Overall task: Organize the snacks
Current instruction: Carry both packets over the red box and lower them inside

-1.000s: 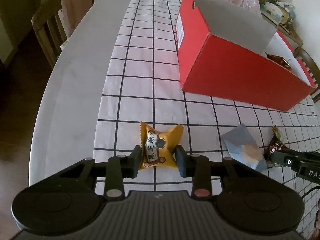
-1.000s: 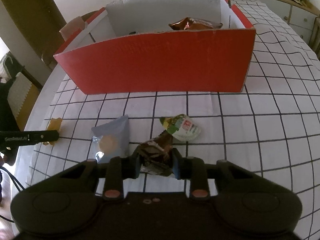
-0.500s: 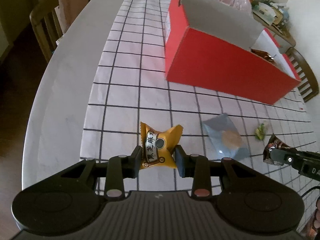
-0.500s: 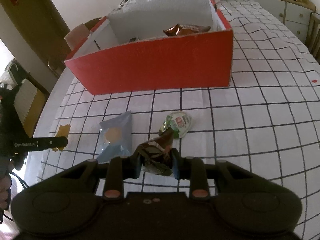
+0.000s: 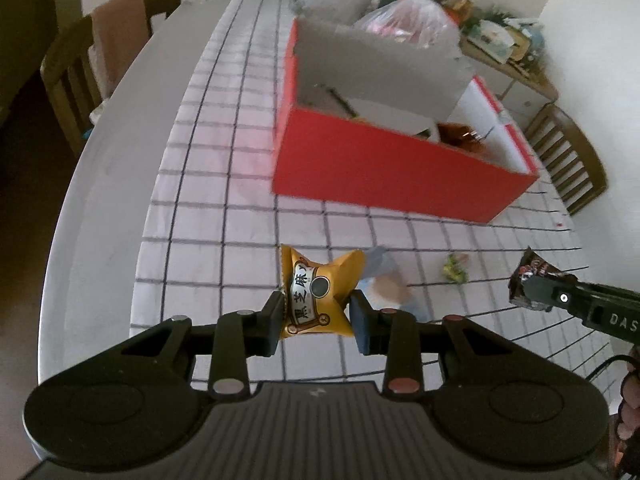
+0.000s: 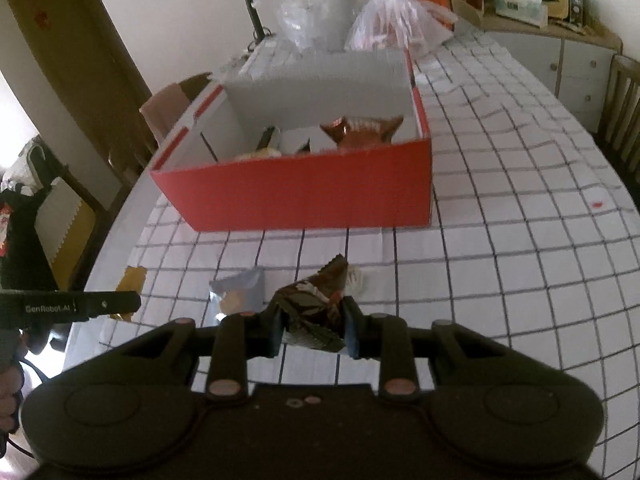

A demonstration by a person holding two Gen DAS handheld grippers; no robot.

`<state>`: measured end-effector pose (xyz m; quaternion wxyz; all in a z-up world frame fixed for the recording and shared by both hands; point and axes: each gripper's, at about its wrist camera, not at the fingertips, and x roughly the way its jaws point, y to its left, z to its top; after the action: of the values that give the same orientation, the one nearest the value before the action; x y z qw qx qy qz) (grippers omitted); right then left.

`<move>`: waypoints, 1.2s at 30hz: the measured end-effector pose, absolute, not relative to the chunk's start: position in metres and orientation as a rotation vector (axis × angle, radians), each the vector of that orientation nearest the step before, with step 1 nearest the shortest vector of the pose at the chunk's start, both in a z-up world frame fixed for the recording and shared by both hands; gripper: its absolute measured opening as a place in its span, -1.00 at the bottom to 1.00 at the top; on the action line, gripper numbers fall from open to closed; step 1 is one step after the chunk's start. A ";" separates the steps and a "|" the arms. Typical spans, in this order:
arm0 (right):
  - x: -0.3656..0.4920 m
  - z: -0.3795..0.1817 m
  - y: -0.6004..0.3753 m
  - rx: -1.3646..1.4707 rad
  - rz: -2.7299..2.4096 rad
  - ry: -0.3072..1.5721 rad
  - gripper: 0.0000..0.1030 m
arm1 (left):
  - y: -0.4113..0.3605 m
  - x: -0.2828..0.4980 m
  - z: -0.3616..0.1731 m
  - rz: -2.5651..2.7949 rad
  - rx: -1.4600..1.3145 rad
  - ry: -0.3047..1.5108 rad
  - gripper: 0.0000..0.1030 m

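So I've got both hands loaded. My left hand-held gripper (image 5: 316,316) is clamped on a yellow snack packet (image 5: 318,300), pinched at its waist, top corners flaring above the pads; it's off the counter (image 5: 120,184). My right hand-held gripper (image 6: 310,326) is closed on a dark brown wrapper (image 6: 314,308), crumpled, one pointed end sticking up past the fingers. From the left wrist view I see that same wrapper at the tip of the right gripper, out on the right side, clear of the cloth.

Red box (image 6: 304,192) sits ahead of both grippers on the checked tablecloth (image 6: 500,208), lid flap standing up behind it. Inside: white dividers, a shiny copper-brown packet (image 6: 360,130) in the right-hand compartment, something pale in the middle section, can't tell what.

On the cloth between me and the box: a light blue packet (image 6: 238,292) lying flat, partly hidden behind the yellow one in the left view. Small green-and-white packet (image 5: 454,270) just to its right, mostly hidden behind the brown wrapper in the right view. Both well short of the box.

Plastic bags (image 6: 396,24) bunched behind the box at the far end. Wooden chair (image 5: 80,76) with a cloth draped on it off the counter's left edge; another chair (image 5: 568,160) on the right.
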<state>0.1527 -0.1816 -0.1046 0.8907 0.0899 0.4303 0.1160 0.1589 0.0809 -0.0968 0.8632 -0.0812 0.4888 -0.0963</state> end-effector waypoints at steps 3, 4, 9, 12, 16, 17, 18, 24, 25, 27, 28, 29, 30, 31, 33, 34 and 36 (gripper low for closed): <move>0.155 -0.092 -0.182 0.168 0.239 0.862 -0.46 | 0.073 0.162 -0.082 -0.224 -0.157 0.990 -0.34; 0.156 -0.088 -0.183 0.166 0.239 0.852 -0.46 | 0.071 0.163 -0.077 -0.227 -0.153 0.980 -0.34; 0.168 -0.069 -0.184 0.149 0.240 0.802 -0.46 | 0.058 0.174 -0.056 -0.252 -0.119 0.927 -0.34; 0.177 -0.057 -0.182 0.127 0.241 0.772 -0.46 | 0.051 0.184 -0.044 -0.264 -0.094 0.891 -0.34; 0.192 -0.044 -0.176 0.098 0.239 0.743 -0.46 | 0.042 0.200 -0.029 -0.273 -0.066 0.853 -0.34; 0.197 -0.041 -0.174 0.090 0.237 0.735 -0.46 | 0.041 0.205 -0.026 -0.275 -0.060 0.846 -0.34; 0.201 -0.039 -0.173 0.087 0.236 0.730 -0.46 | 0.039 0.210 -0.024 -0.275 -0.056 0.841 -0.34; 0.226 -0.029 -0.164 0.065 0.225 0.711 -0.46 | 0.037 0.239 -0.016 -0.268 -0.039 0.826 -0.34; 0.231 -0.029 -0.162 0.060 0.221 0.710 -0.46 | 0.037 0.245 -0.016 -0.266 -0.037 0.826 -0.34; 0.238 -0.031 -0.157 0.051 0.217 0.713 -0.46 | 0.037 0.256 -0.018 -0.257 -0.028 0.830 -0.34; 0.243 -0.032 -0.155 0.046 0.214 0.717 -0.46 | 0.037 0.260 -0.019 -0.254 -0.025 0.831 -0.34; 0.247 -0.034 -0.153 0.042 0.211 0.721 -0.46 | 0.038 0.266 -0.021 -0.251 -0.024 0.837 -0.34; 0.250 -0.036 -0.152 0.038 0.209 0.724 -0.46 | 0.038 0.271 -0.024 -0.249 -0.023 0.843 -0.34; 0.253 -0.038 -0.150 0.034 0.208 0.729 -0.46 | 0.039 0.274 -0.025 -0.248 -0.021 0.847 -0.34; 0.261 -0.043 -0.147 0.028 0.200 0.741 -0.46 | 0.039 0.283 -0.031 -0.248 -0.015 0.860 -0.34; 0.264 -0.046 -0.145 0.022 0.198 0.748 -0.46 | 0.039 0.287 -0.033 -0.249 -0.014 0.867 -0.34; 0.270 -0.053 -0.143 0.012 0.188 0.761 -0.46 | 0.039 0.294 -0.040 -0.250 -0.013 0.880 -0.34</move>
<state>0.2703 -0.1426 -0.0527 0.9242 0.0061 0.3708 0.0914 0.2941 0.0388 -0.0404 0.8971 -0.0061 0.4249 -0.1209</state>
